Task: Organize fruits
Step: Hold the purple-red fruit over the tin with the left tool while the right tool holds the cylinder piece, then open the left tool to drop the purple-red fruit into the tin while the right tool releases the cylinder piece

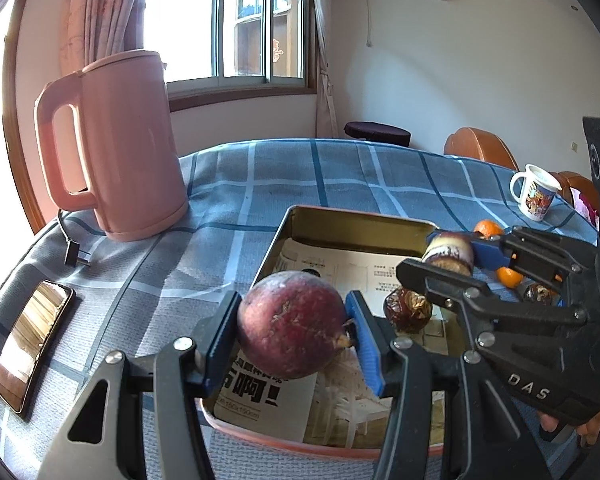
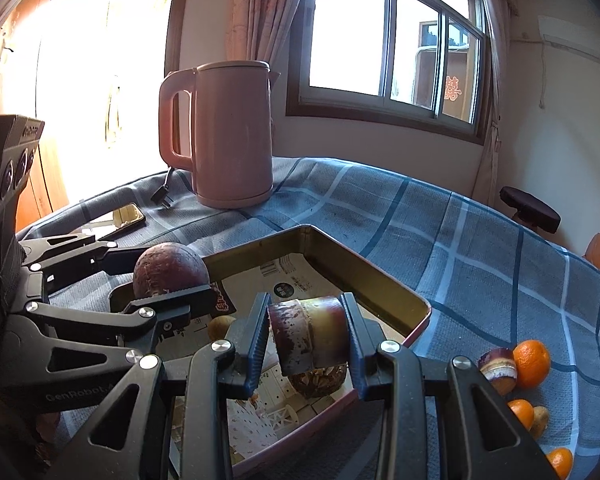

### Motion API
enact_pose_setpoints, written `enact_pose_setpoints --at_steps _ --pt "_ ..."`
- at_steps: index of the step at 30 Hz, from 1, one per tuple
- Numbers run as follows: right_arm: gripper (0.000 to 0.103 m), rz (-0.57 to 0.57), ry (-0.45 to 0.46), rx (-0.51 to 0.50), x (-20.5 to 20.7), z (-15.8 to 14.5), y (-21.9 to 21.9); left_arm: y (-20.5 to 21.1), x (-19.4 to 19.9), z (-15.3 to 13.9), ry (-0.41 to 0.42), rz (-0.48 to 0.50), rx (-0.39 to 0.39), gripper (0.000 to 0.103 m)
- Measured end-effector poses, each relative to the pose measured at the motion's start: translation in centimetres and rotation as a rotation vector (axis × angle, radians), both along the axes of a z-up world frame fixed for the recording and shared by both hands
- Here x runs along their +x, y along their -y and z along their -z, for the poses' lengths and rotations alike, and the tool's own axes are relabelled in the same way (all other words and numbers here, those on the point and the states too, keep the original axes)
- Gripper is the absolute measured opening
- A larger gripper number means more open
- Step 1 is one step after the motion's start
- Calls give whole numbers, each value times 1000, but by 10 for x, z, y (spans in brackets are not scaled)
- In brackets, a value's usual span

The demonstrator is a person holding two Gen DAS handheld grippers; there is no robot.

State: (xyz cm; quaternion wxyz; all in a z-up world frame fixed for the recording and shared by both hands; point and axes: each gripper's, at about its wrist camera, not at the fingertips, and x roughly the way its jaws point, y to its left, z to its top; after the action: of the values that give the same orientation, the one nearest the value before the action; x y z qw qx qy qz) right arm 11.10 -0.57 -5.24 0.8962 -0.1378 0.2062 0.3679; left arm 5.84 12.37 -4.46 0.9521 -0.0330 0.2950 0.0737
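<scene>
My left gripper (image 1: 290,334) is shut on a round dark-red passion fruit (image 1: 290,330) and holds it over the near-left part of the metal tray (image 1: 356,222). The fruit also shows in the right wrist view (image 2: 170,270). My right gripper (image 2: 306,336) is shut on a short purple sugarcane piece (image 2: 310,334) above the tray (image 2: 364,276); it shows in the left wrist view (image 1: 448,252) too. A wrinkled brown fruit (image 1: 408,308) lies in the tray on printed paper. Oranges (image 2: 531,363) and another cane piece (image 2: 498,370) lie on the cloth right of the tray.
A pink electric kettle (image 1: 116,144) stands at the back left with its plug (image 1: 76,258) on the blue checked tablecloth (image 1: 340,172). A phone (image 1: 30,342) lies at the left edge. A printed mug (image 1: 534,192) stands at the far right. Wooden chairs (image 1: 478,146) are behind the table.
</scene>
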Motion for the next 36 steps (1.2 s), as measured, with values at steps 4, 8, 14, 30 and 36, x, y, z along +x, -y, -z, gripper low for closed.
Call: enact_pose_setpoints --at_steps 4,8,14,30,36 --pt "36 1 -1 -2 0 1 0 -1 1 1 -11 1 -4 55" --pt "36 -1 -9 -12 2 2 -2 -1 2 2 -17 -1 -6 55" --pt "36 0 -23 -27 4 4 -4 0 3 3 -21 -3 6 55" --pt "36 -5 -48 -72 7 9 -9 1 3 3 -22 -3 9 55" --pt "37 -10 -73 -93 9 13 -12 1 2 2 -26 -15 19 55"
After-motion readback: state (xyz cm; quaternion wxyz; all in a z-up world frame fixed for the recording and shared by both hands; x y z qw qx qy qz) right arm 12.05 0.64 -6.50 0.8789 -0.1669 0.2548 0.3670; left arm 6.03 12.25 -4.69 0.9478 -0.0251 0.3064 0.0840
